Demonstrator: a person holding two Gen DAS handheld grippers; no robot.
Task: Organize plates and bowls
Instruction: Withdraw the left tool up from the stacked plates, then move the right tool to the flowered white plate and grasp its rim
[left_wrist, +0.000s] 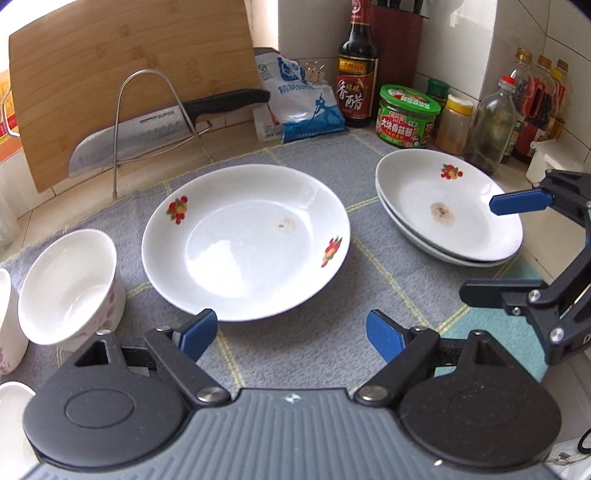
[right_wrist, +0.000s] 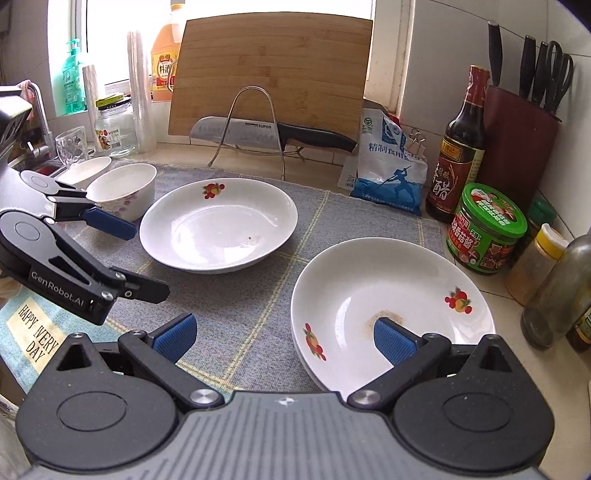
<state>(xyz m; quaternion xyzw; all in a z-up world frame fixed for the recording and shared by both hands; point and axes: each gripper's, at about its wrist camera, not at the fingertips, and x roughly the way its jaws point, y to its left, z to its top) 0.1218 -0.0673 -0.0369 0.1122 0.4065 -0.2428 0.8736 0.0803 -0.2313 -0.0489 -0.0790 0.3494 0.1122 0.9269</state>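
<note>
A single white plate (left_wrist: 245, 242) with fruit prints lies on the grey mat (left_wrist: 314, 354); it also shows in the right wrist view (right_wrist: 218, 225). A stack of two like plates (left_wrist: 447, 206) sits to its right, also in the right wrist view (right_wrist: 391, 310). A white bowl (left_wrist: 68, 286) with pink flowers stands left of the single plate, also seen in the right wrist view (right_wrist: 123, 190), with a second bowl (right_wrist: 85, 170) behind it. My left gripper (left_wrist: 290, 334) is open and empty just before the single plate. My right gripper (right_wrist: 284, 338) is open and empty, its right finger over the stack's near rim.
A cutting board (right_wrist: 271, 74), a knife (right_wrist: 273, 133) on a wire rack, a salt bag (right_wrist: 388, 173), a vinegar bottle (right_wrist: 458, 147), a green-lidded jar (right_wrist: 485, 229), spice bottles and a knife block (right_wrist: 517, 147) line the back and right. A sink (right_wrist: 33, 166) lies left.
</note>
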